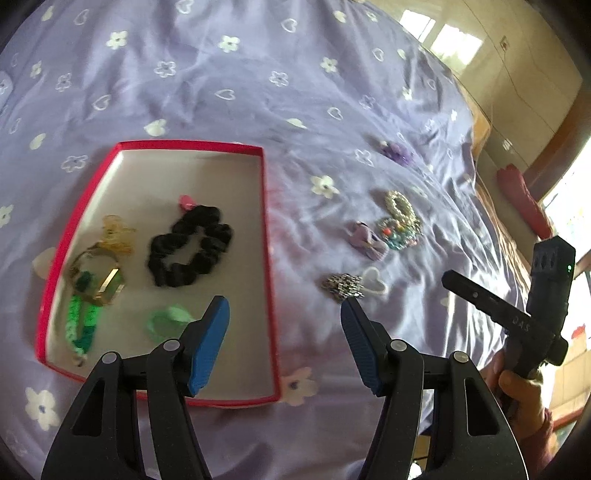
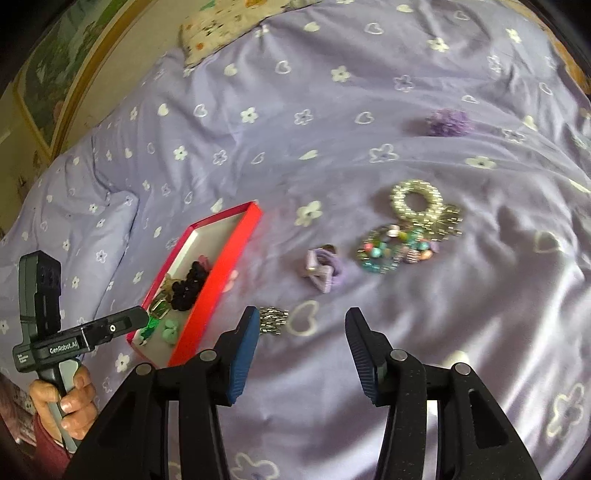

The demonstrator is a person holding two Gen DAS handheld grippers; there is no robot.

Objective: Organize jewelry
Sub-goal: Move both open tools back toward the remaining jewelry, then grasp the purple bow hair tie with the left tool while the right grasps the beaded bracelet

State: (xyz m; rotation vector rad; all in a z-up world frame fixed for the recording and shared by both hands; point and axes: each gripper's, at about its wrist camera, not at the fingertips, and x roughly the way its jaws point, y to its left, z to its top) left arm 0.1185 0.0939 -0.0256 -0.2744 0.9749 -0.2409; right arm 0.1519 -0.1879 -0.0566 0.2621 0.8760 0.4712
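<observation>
A red box (image 1: 269,258) with a white inside lies on the purple bedspread; it holds a black scrunchie (image 1: 190,245), a gold bangle (image 1: 98,275), green pieces (image 1: 83,321) and an amber clip (image 1: 114,230). It also shows in the right wrist view (image 2: 221,266). Loose on the bed: a silver clip (image 1: 343,286) (image 2: 272,320), a purple bow (image 1: 367,238) (image 2: 323,269), a beaded bracelet (image 1: 399,230) (image 2: 391,251), a pearl ring (image 1: 399,205) (image 2: 416,199) and a purple scrunchie (image 1: 397,152) (image 2: 448,122). My left gripper (image 1: 284,308) is open over the box's right edge. My right gripper (image 2: 301,321) is open and empty just right of the silver clip.
A patterned pillow (image 2: 229,26) lies at the bed's far end. A wooden bed edge (image 1: 480,129) and a red object (image 1: 521,199) are at the right. A framed picture (image 2: 55,74) hangs on the wall.
</observation>
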